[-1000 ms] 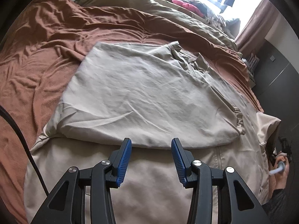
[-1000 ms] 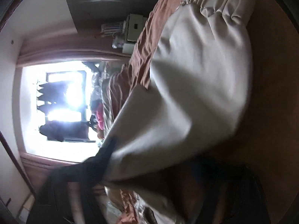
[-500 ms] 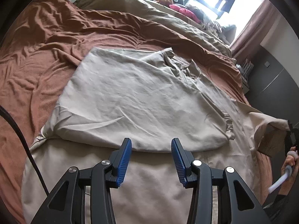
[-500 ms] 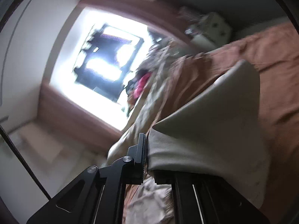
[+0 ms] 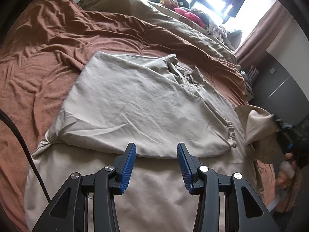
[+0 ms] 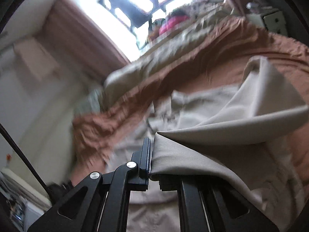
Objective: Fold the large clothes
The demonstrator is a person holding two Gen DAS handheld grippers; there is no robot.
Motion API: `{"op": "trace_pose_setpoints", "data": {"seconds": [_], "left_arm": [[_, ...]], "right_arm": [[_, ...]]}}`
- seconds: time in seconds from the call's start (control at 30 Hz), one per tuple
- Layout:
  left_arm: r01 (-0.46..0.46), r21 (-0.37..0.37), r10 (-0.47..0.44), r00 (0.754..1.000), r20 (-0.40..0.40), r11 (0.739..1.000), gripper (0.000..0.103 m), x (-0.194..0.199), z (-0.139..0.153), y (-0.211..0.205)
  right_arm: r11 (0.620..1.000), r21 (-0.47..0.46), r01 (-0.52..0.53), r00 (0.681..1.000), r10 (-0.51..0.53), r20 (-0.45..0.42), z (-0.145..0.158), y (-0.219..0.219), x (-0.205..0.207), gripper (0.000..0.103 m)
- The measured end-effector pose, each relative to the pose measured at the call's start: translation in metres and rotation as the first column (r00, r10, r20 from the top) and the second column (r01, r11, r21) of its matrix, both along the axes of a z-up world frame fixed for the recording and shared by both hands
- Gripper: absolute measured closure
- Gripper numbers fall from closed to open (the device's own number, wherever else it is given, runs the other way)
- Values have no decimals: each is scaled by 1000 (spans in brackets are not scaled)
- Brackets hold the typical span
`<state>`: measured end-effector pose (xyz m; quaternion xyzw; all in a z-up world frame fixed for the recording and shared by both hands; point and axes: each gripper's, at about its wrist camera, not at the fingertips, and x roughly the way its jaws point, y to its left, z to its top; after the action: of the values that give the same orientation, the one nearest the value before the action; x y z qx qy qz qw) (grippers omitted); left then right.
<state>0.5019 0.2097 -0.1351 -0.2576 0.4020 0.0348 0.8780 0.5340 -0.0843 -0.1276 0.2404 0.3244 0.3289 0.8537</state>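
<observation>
A large beige garment (image 5: 139, 104) lies spread on the bed, its left part folded over the middle. My left gripper (image 5: 156, 155) hovers open over the garment's near part, nothing between its blue pads. In the left wrist view my right gripper (image 5: 278, 124) is at the far right, lifting the garment's right edge (image 5: 256, 119) off the bed. The right wrist view shows the right gripper (image 6: 152, 160) shut on that beige fabric (image 6: 222, 133), which drapes over its right finger and hides it.
The rust-brown bedsheet (image 5: 58, 44) covers the bed, with an olive duvet (image 5: 173, 25) bunched along the far side. Clothes and a pink item (image 5: 190, 15) pile up by the bright window. A dark cabinet (image 5: 280, 89) stands right of the bed. A black cable (image 5: 17, 131) crosses at left.
The right gripper closed on the garment's right edge, rolled and rose, lifting the fabric up off the bed. The left gripper stayed open and nearly still.
</observation>
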Motion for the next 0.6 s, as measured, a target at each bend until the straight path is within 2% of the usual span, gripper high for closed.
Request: {"op": "trace_pose_setpoints", "data": {"seconds": [0.17, 0.27, 0.37, 0.5, 0.53, 0.6], "left_arm": [[-7, 0, 7, 1000, 6, 1000, 57, -4, 2, 6], [-16, -10, 16, 1000, 14, 1000, 57, -7, 5, 11], [-24, -18, 24, 999, 22, 1000, 57, -9, 7, 13], [-18, -22, 19, 1000, 22, 1000, 57, -8, 8, 11], [-14, -20, 14, 1000, 21, 1000, 57, -8, 7, 10], [-7, -17, 7, 1000, 20, 1000, 57, -7, 8, 8]], "right_arm": [[991, -115, -74, 990, 59, -130, -5, 41, 60, 99], [964, -224, -145, 984, 116, -138, 9, 54, 52, 99], [945, -282, -168, 982, 135, -133, 20, 59, 54, 99], [953, -263, -154, 974, 101, -202, 11, 40, 55, 98], [961, -237, -145, 970, 91, -223, 11, 34, 55, 92], [976, -174, -130, 966, 85, -245, 1, 16, 51, 61]]}}
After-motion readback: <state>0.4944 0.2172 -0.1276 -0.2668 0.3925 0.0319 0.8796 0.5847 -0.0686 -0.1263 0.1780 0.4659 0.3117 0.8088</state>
